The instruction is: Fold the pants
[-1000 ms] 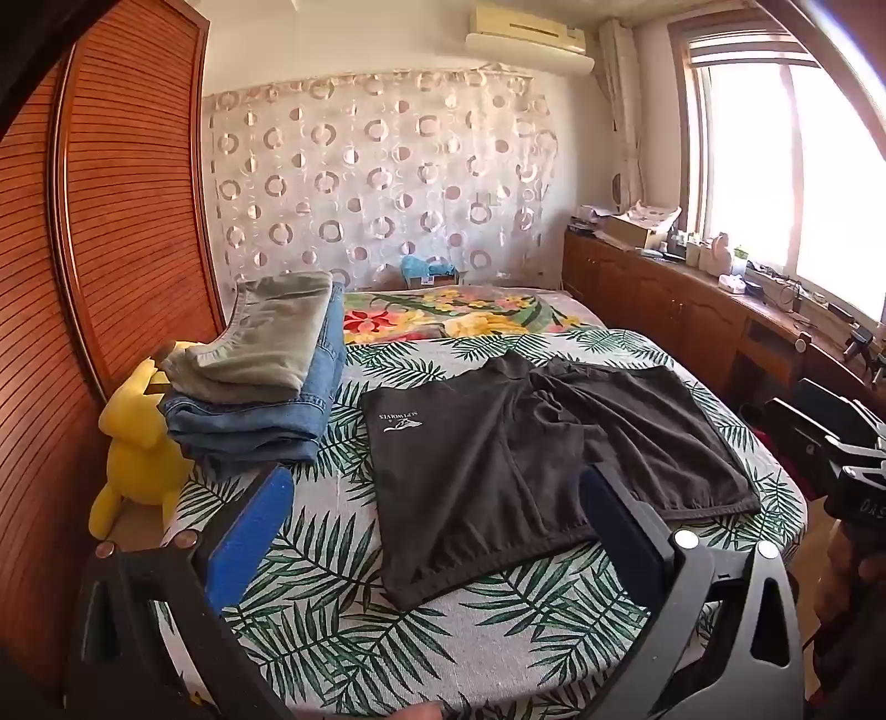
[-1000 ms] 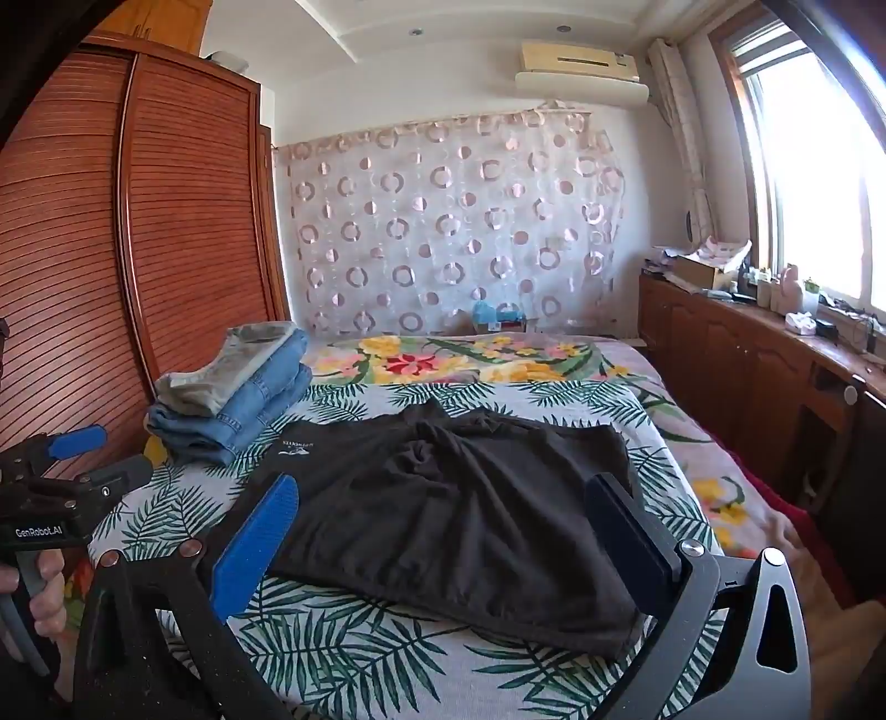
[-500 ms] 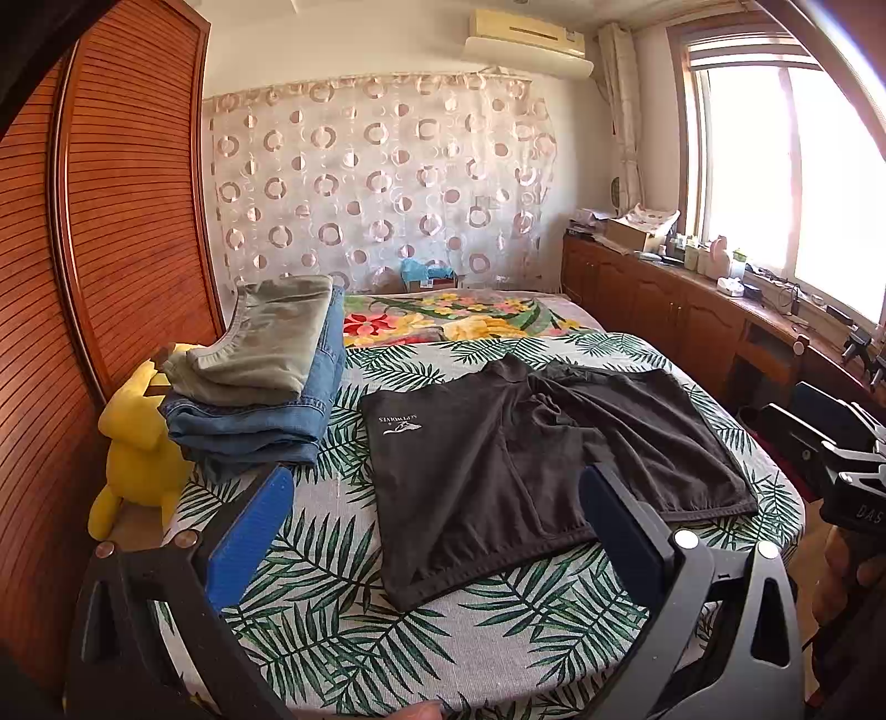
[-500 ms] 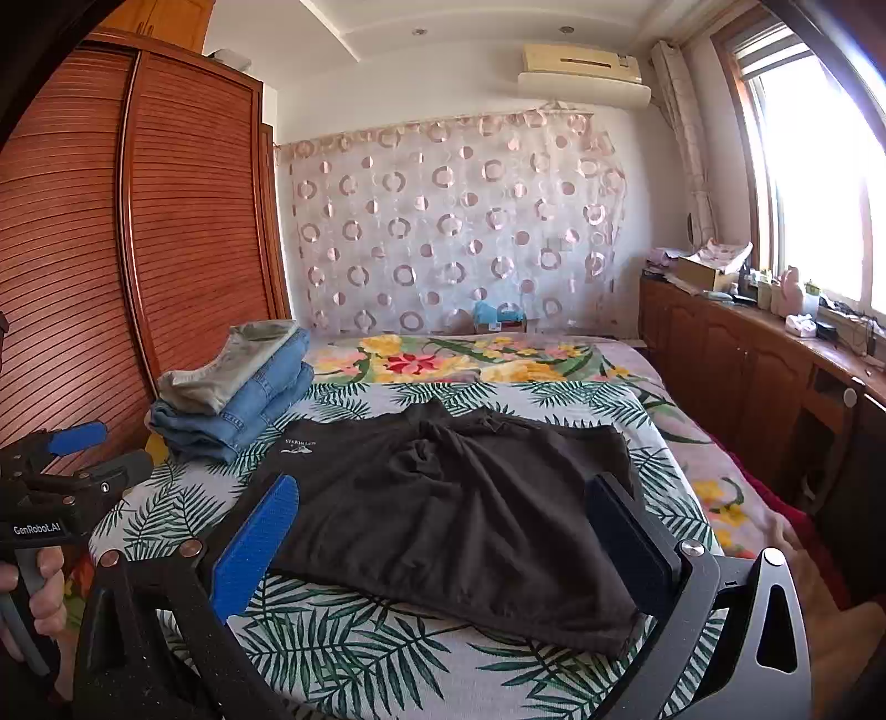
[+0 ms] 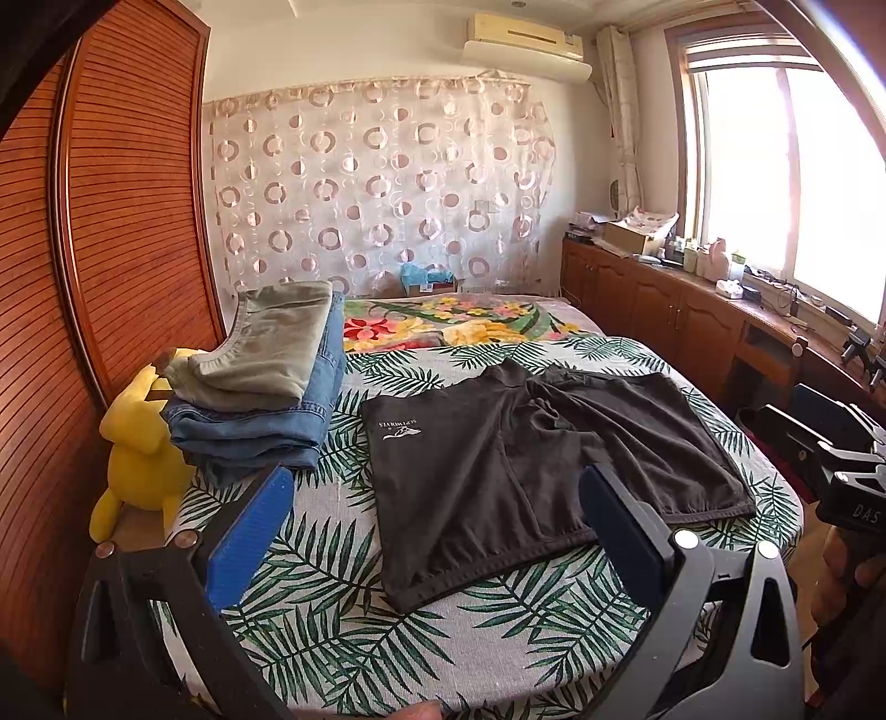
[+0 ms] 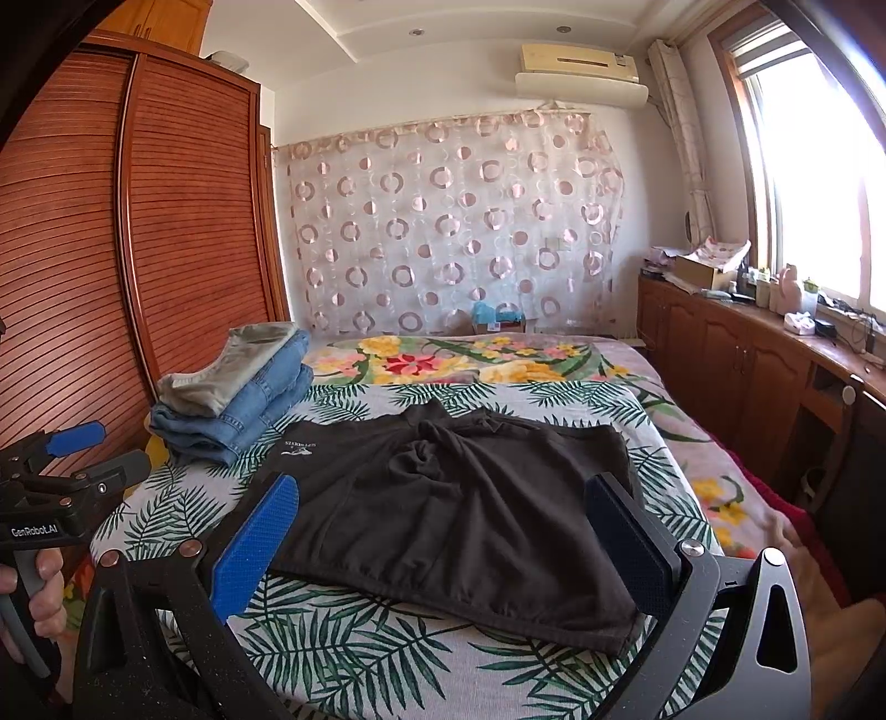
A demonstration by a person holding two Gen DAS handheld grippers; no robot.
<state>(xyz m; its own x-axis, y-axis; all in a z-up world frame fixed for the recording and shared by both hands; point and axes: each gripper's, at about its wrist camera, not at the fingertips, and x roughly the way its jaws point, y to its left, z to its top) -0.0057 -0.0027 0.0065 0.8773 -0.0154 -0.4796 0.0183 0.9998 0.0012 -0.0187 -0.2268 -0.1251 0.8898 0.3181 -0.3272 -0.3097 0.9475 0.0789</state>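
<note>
Almost nothing has changed over the last second: black shorts (image 5: 531, 471) stay spread flat on the bed (image 5: 354, 626), just ahead of both tools. Left tool (image 5: 432, 531) and right tool (image 6: 443, 537) still hover wide open, gripping nothing, so folding has not begun.

Black shorts (image 5: 531, 476) with a small white logo, maybe lettering, on a green palm-leaf bedsheet (image 5: 343, 626).

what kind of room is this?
Almost certainly a home bedroom: a bed with a leaf-print cover, a slatted wooden wardrobe, a wall air conditioner, and black shorts laid out beside folded pants.
</note>
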